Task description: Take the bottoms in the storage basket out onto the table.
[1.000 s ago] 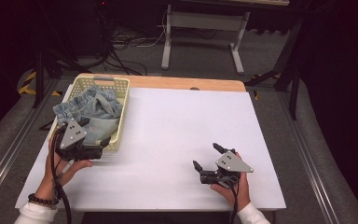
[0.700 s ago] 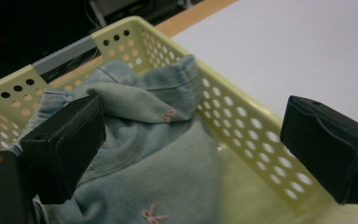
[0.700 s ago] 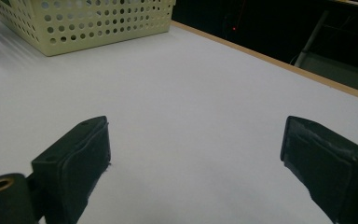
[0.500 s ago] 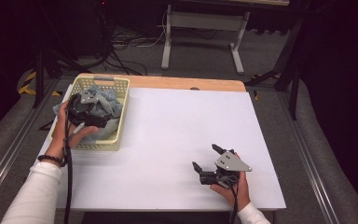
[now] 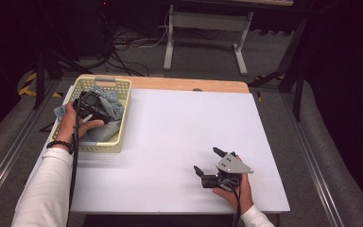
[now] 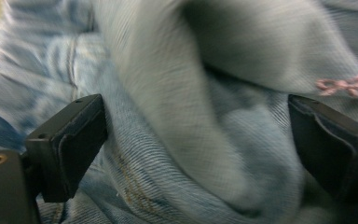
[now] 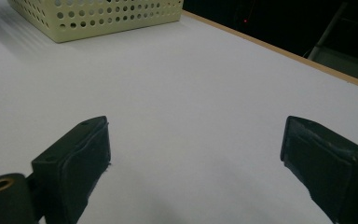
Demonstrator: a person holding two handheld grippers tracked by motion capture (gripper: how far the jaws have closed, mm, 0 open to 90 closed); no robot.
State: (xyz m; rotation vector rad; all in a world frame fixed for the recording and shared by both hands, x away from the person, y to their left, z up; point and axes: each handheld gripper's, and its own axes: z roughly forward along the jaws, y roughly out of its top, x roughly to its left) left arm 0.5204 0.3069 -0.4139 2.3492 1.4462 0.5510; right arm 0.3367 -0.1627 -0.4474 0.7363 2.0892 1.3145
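Left tongs (image 6: 196,149) gape around denim (image 6: 177,154) inside basket (image 5: 118,142); right tongs (image 7: 196,163) gape over bare table (image 7: 205,84).

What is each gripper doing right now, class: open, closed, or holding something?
Left gripper: open, jaws spread around the jeans in the basket, not clamped.
Right gripper: open, holding nothing, low over the white table.
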